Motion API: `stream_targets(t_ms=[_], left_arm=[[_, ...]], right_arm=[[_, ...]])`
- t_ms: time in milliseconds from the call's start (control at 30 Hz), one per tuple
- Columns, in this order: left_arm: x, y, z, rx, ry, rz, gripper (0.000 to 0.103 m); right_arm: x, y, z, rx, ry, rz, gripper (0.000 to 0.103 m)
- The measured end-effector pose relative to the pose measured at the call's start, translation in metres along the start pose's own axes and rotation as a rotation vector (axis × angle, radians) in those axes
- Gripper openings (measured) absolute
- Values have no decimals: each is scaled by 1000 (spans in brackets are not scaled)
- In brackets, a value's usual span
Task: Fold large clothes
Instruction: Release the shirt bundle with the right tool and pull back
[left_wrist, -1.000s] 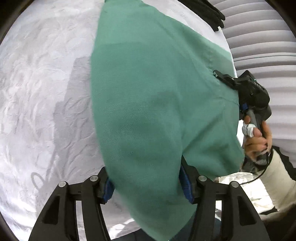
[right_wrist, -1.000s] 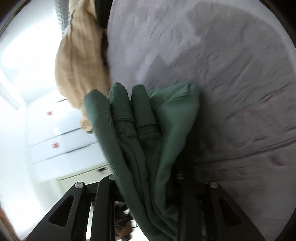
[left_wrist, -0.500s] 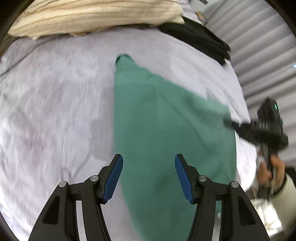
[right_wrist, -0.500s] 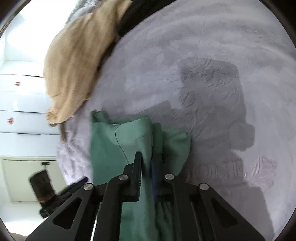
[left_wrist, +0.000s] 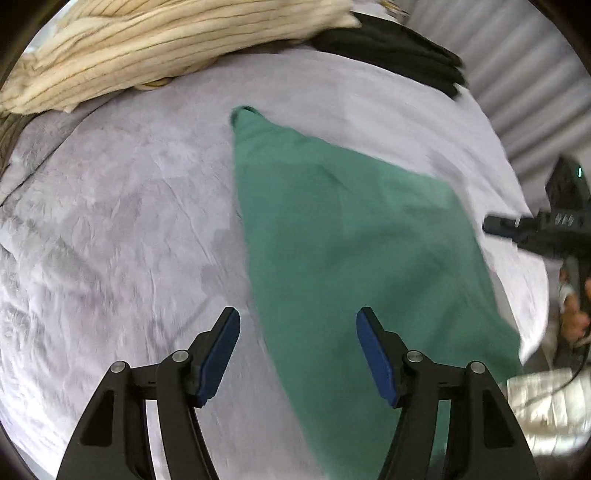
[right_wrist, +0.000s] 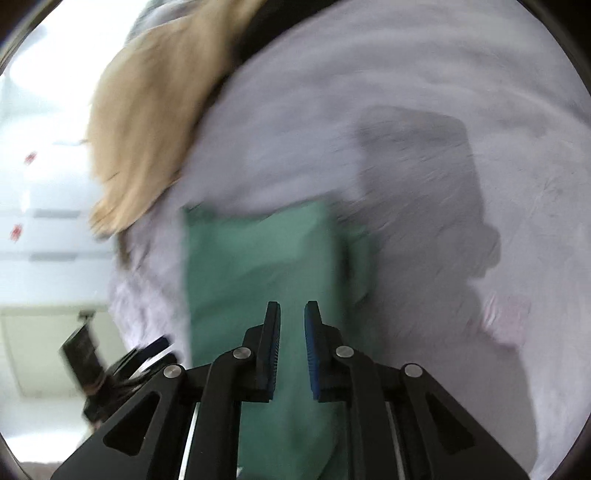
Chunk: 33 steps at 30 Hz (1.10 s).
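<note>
A green garment (left_wrist: 354, 258) lies spread on the pale lilac bed sheet (left_wrist: 122, 229), one narrow end pointing to the far side. My left gripper (left_wrist: 298, 332) hovers above its near part; its jaws are opening and nothing is between them. In the right wrist view, blurred by motion, the green garment (right_wrist: 255, 258) lies below my right gripper (right_wrist: 291, 325). Its jaws stand a narrow gap apart and are opening, with no cloth pinched between the pads. A hand holds the right gripper (left_wrist: 535, 225) off the garment's right edge.
A beige striped cloth (left_wrist: 166, 48) and a black garment (left_wrist: 399, 55) lie piled at the far side of the bed. A grey ribbed wall (left_wrist: 535, 92) rises to the right. White drawers (right_wrist: 37, 221) stand beyond the bed's left edge in the right wrist view.
Both grippers let go of the green garment and rose. The left one released it first, then the right. The garment, bunched and lifted a second ago, now lies flat on the sheet.
</note>
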<state>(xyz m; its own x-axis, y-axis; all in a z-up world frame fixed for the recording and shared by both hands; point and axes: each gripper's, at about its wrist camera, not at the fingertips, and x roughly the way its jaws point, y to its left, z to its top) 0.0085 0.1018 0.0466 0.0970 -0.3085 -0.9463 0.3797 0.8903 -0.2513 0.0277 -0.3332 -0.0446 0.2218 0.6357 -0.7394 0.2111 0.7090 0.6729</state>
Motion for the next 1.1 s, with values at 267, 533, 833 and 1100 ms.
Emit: stream_targets(t_ms=[267, 533, 833, 1100], left_arm=[[2, -52, -57, 115, 143, -72, 67], [15, -40, -81, 49, 188, -34, 73], [-27, -27, -56, 18, 82, 117, 73], [-44, -21, -33, -100, 40, 219, 73]], right_arm=[[3, 36, -91, -143, 219, 16, 16], [8, -50, -120, 93, 243, -131, 10], [-37, -18, -110, 24, 178, -92, 16], [-36, 30, -88, -4, 54, -273, 48]])
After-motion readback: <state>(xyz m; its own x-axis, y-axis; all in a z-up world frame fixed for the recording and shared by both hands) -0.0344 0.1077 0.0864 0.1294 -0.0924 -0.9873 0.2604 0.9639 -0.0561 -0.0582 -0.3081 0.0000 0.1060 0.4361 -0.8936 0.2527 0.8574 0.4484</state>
